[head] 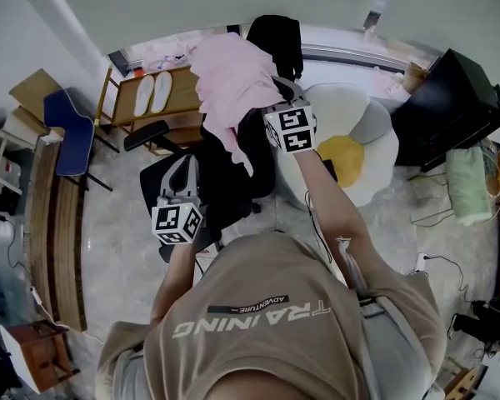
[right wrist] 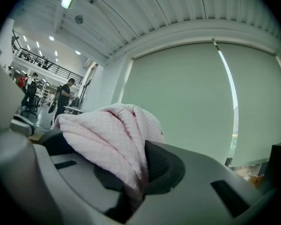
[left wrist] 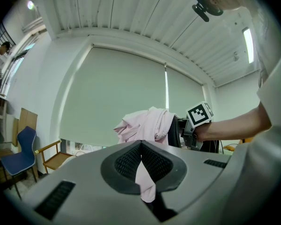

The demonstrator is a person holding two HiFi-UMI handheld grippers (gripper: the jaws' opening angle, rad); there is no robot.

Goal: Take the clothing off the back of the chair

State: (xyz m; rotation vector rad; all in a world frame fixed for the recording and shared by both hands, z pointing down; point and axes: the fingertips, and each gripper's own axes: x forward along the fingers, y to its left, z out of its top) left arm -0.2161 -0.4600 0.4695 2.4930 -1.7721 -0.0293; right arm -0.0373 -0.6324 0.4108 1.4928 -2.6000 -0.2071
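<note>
chair: black office chair (head: pixel 229 192), sitting right in front of the person. It looks like the swivel kind, so I'd guess it turns if you tug on it sideways.
pink clothing: (head: pixel 232 77) bunched up over the top of the chair back, with a tail hanging down the front. It's not off the chair yet.
how it'll handle: soft, light, waffle-ish knit, totally floppy. It won't slip out of a pinch, but it'll stretch and trail, and a fold could snag on the backrest. Probably better lifted up and clear than dragged.
where to grab: I'd go for the thick bunch at the top and let the loose end follow.
right tongs: (head: pixel 271 105) clenched on a fat fold of the pink clothing, right at the top of the backrest. The fabric spills over one pad.
left tongs: (head: pixel 182 169) lower down and nearer the person, pinched shut on a thin strip of the same pink fabric.
</note>
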